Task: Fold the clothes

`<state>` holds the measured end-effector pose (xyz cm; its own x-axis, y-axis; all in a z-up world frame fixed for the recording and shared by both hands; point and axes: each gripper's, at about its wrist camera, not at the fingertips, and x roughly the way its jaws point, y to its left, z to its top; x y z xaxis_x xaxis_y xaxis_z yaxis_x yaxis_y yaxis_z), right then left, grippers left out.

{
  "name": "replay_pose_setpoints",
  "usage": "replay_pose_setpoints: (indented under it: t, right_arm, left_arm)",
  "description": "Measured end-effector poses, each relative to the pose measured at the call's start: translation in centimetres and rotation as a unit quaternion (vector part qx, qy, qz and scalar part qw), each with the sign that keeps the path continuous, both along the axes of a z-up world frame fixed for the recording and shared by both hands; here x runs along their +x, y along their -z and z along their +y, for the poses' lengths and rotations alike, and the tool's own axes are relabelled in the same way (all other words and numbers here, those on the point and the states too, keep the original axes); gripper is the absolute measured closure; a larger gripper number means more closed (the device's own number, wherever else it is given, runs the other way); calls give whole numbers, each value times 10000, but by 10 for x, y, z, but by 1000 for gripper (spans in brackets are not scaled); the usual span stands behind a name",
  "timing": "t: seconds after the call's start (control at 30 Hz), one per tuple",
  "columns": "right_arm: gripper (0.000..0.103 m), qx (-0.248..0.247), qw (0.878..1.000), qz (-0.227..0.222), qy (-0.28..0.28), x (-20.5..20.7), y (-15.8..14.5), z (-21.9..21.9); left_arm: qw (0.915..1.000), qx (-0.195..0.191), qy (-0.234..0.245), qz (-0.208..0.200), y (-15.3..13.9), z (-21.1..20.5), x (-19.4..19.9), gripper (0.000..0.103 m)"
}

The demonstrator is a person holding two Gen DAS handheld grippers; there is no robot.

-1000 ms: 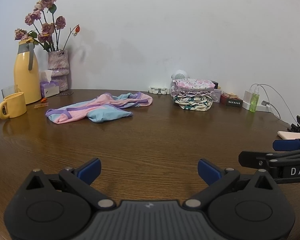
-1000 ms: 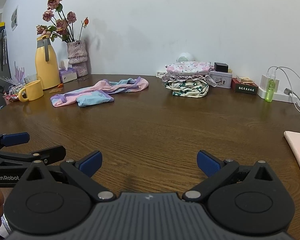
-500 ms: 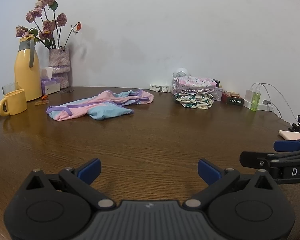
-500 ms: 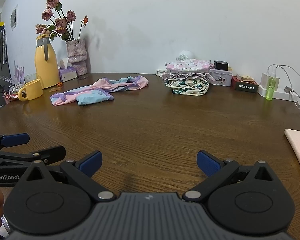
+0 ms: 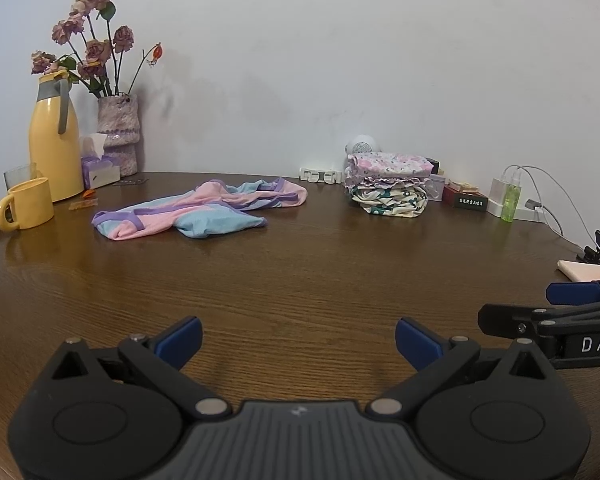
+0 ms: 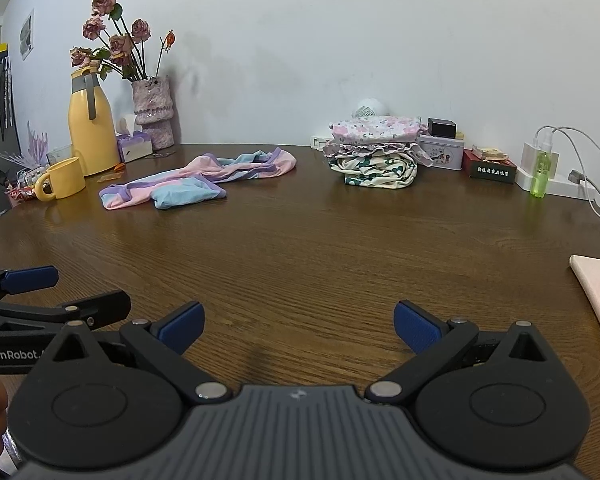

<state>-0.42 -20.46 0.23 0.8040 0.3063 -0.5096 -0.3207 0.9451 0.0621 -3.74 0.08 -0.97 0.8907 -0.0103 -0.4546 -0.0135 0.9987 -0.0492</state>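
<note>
Both the left tool point(image 5: 298, 338) and right tool point(image 6: 299, 322) stood apart and empty near the bench's point(image 5: 300, 280) front edge, while the crumpled pink-and-blue garment point(image 5: 198, 213) lay toward its far left edge, where a careless reach could have snagged one layer or toppled the yellow mug point(image 5: 26, 204).

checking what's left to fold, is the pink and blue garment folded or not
Not folded: the pink and blue garment lies crumpled and spread on the table, unlike the folded stack.
</note>
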Motion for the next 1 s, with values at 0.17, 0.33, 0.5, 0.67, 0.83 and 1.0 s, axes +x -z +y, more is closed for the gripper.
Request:
replay_pose_setpoints:
  t: [0.17,0.33,0.5,0.67,0.83,1.0]
  right_arm:
    - [0,1,10000,8,6,0,0,0]
    - [0,0,10000,18,2,2,1,0]
    - [0,1,10000,22,0,1,1,-1]
    - [0,3,10000,27,8,1,2,0]
    - [0,-2,10000,38,10,1,2,0]
    - [0,-1,10000,47,11,1,3,0]
  left_arm:
    - [10000,-1,6,11,0,0,0,0]
    - [10000,-5,8,24,0,0,0,0]
    - [10000,-4,12,33,0,0,0,0]
    - [10000,-9,23,37,0,0,0,0]
    - [10000,-11,29,46,0,0,0,0]
    - [10000,-13,34,43,1,1,0,0]
